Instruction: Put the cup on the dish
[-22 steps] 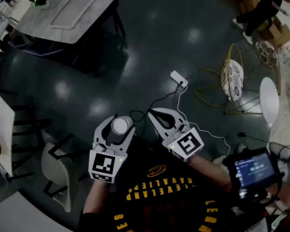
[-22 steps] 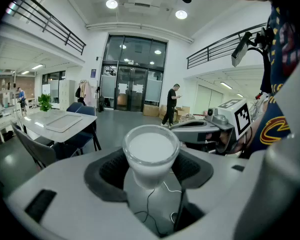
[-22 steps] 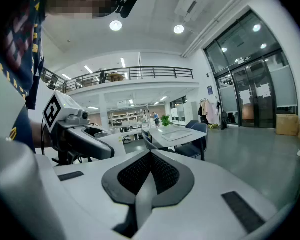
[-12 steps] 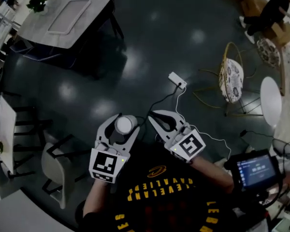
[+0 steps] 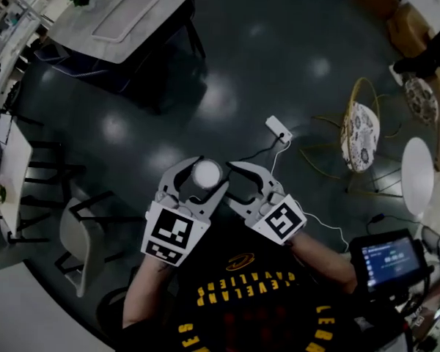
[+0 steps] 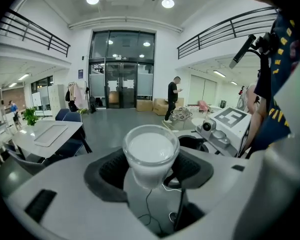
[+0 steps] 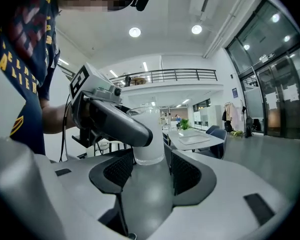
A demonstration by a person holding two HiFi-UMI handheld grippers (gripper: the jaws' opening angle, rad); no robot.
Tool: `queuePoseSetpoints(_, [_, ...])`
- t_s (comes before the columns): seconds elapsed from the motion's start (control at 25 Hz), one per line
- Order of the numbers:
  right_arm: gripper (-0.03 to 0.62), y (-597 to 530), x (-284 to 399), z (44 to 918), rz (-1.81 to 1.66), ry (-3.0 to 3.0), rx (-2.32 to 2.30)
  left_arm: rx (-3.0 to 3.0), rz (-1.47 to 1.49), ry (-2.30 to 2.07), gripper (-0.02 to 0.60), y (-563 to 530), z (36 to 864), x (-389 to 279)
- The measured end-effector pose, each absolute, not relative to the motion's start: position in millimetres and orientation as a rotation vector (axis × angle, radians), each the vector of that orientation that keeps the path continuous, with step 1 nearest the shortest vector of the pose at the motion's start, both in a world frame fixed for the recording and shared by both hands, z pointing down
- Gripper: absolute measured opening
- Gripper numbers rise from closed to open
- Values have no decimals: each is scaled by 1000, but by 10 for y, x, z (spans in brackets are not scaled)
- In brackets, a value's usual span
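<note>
A clear cup [image 5: 206, 173] with a white inside hangs over the dark floor, upright, between the pads of my left gripper [image 5: 200, 182], which is shut on it. In the left gripper view the cup [image 6: 150, 154] fills the gap between the dark pads. My right gripper [image 5: 242, 185] is close beside it on the right, open and empty. In the right gripper view the cup [image 7: 150, 134] stands just beyond my open right gripper [image 7: 147, 171], partly behind a left finger [image 7: 115, 121]. I see no dish in any view.
A grey table [image 5: 125, 13] with a tray and a plant stands far upper left, also in the left gripper view [image 6: 47, 134]. A power strip [image 5: 281, 129] and cable lie on the floor. A wire chair [image 5: 359, 127], a white round table [image 5: 416, 174] and a screen [image 5: 389, 259] are right.
Both grippers have drifted up and right in the head view and stand closer together. The cup has stayed in the left jaws. The right jaws have stayed open and empty.
</note>
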State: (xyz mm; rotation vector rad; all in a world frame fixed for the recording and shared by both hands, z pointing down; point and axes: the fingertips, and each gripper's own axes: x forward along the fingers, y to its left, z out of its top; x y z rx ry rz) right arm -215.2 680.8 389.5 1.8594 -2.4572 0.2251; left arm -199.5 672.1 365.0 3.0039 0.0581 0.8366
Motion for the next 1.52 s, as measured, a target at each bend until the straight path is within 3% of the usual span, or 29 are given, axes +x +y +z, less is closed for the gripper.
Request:
queuePoseSetpoints(0.76, [224, 5504, -2417, 3866, 144, -2376, 1902, 2981, 819, 106, 262, 5621, 3628, -2152])
queuePoseSetpoints(1.52, [224, 4658, -2717, 3950, 272, -2346, 1959, 2983, 570, 96, 262, 4753, 3645, -2428])
